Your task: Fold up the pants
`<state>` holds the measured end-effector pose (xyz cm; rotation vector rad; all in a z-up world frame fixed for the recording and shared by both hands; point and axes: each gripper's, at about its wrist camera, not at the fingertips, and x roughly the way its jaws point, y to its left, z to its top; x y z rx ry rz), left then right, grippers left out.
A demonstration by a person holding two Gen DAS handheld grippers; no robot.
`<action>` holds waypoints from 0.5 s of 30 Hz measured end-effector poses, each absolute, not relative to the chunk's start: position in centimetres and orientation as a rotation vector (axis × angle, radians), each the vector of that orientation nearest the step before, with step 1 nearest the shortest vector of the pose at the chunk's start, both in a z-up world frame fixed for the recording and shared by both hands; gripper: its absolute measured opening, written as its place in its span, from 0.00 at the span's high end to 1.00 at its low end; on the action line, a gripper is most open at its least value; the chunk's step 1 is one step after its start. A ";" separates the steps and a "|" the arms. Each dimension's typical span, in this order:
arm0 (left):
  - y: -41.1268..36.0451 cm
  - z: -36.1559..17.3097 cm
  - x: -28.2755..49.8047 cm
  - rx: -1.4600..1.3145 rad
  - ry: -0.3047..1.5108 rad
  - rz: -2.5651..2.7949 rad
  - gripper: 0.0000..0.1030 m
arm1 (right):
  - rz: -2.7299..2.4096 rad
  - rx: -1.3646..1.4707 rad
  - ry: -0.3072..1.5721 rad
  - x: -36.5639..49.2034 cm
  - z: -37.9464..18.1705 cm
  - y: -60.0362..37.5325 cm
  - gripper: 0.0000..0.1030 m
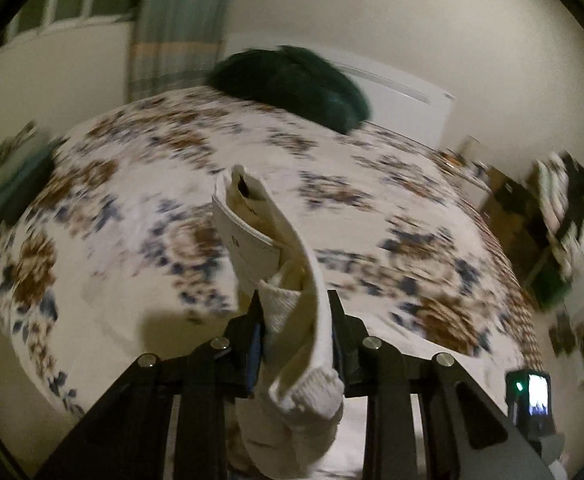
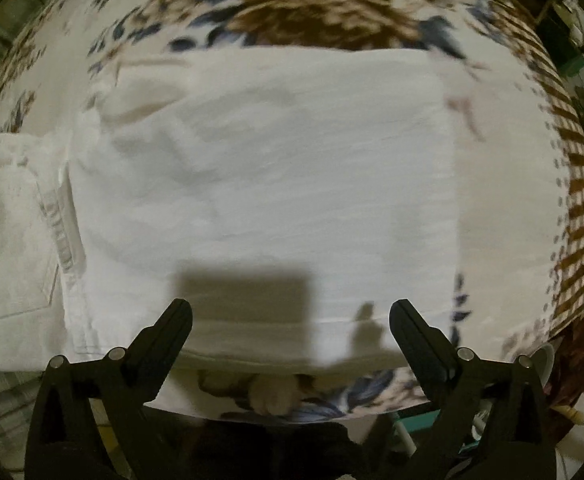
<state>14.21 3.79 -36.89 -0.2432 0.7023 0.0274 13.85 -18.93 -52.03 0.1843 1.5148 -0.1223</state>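
Jaws of the left gripper (image 1: 295,312) are clamped on a bunched end of the cream pants (image 1: 292,276), which stands up between them above the floral bedspread (image 1: 132,184). Jaws of the right gripper (image 2: 290,320) are spread wide and hold nothing. Ahead of them the pants (image 2: 268,184) lie flat, a soft woven rectangle with its long axis across the jaws, near edge just between the 2 tips. I judge the right gripper nearer that edge.

The left gripper (image 1: 296,308) is matte black, with blue pads inside its fingers (image 1: 252,320). The right gripper (image 2: 290,320) has wedge-shaped black fingers (image 2: 174,326). Round silver screws (image 1: 371,343) stud both frames.
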 end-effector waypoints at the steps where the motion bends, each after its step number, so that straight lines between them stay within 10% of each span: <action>1: 2.6 -36.5 14.1 -0.226 0.703 0.006 0.76 | -0.129 0.200 1.503 13.6 -51.5 -19.7 0.02; 15: -18.9 -41.3 14.6 -0.095 0.884 -0.389 0.83 | -0.364 0.374 1.433 6.4 -52.1 -39.9 0.03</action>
